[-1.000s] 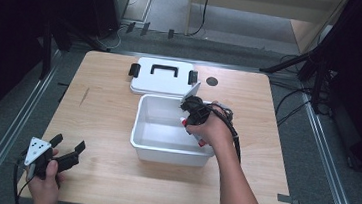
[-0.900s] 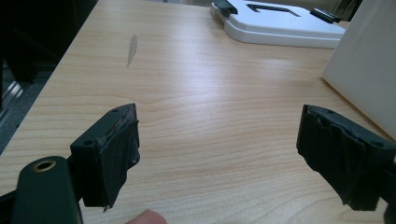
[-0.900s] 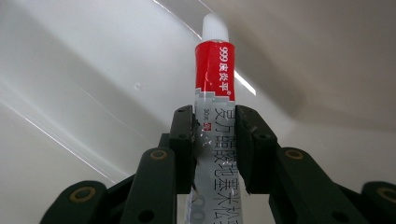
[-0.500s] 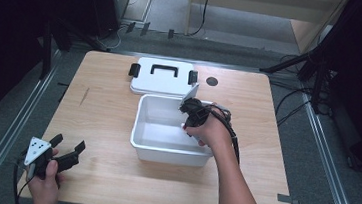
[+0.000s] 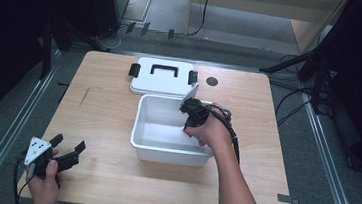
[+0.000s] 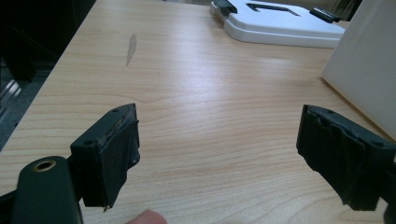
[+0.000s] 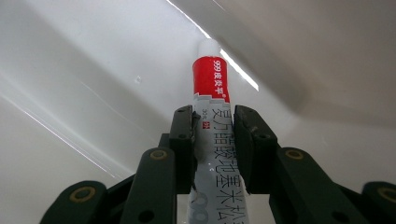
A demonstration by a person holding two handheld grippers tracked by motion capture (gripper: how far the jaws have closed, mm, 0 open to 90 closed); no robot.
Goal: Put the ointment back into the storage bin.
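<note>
Right tool (image 5: 185,124) dipping lower into white rectangular plastic bin (image 5: 145,149) than a second ago, jaws pinching red-and-white ointment tube (image 7: 212,112), white cap nearly touching bin's inner wall. Left tool (image 5: 71,152) resting unmoved at near left corner of light wooden table (image 5: 102,114), jaws spread wide, gripping nothing. White flat lid with black handle (image 5: 164,77) lying just behind bin.
</note>
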